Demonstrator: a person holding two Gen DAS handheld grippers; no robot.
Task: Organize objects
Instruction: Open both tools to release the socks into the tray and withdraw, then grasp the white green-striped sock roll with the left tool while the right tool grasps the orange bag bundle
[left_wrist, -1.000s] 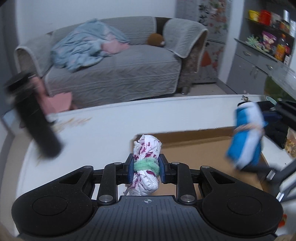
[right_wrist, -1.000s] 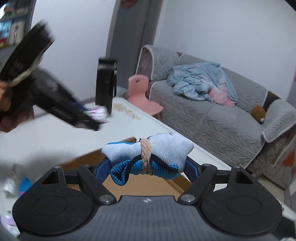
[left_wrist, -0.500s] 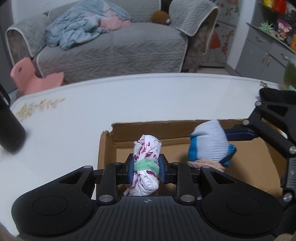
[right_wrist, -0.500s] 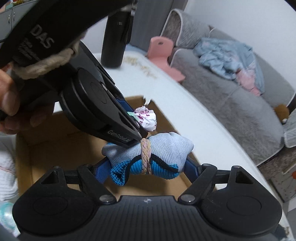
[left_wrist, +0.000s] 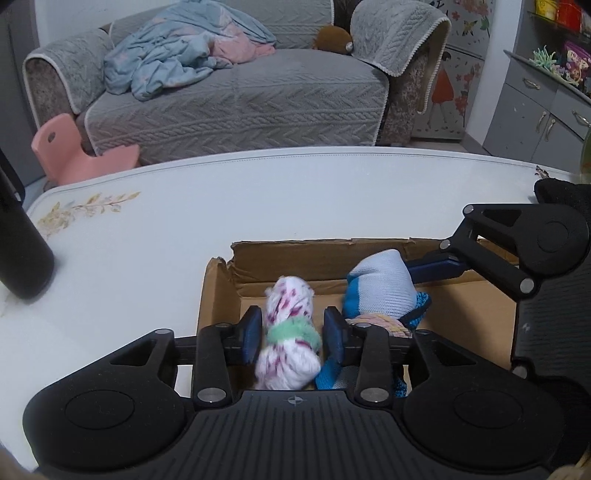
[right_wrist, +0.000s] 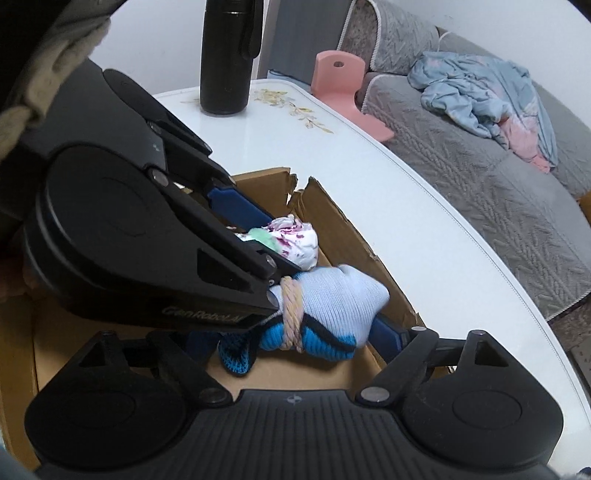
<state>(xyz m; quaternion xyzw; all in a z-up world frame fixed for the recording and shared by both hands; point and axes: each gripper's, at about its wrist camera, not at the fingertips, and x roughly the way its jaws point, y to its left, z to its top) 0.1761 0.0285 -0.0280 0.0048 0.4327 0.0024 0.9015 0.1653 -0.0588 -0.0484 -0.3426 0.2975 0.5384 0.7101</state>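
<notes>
A grey sofa (left_wrist: 236, 99) stands beyond the white table (left_wrist: 258, 192), with a blue blanket (left_wrist: 173, 62) heaped on it and a pink stool (left_wrist: 70, 151) at its near corner. On the table lies an open cardboard box (left_wrist: 317, 258); a black bottle (right_wrist: 227, 55) stands upright well apart from it, near the table's far end.

Both grippers hang over the box, close together. The left gripper (left_wrist: 293, 334) has its blue pads (left_wrist: 253, 332) spread to either side of a white bundle (left_wrist: 290, 347) speckled purple and banded green; the bundle looks blurred, and there seems to be a sliver of space beside it, so the fingers appear released. The right gripper (right_wrist: 295, 332) is clenched on a blue bundle (right_wrist: 332, 310) tied with a tan cord (right_wrist: 290, 314), held inside the box near its far wall. The two bundles sit just beside each other, perhaps touching.
</notes>
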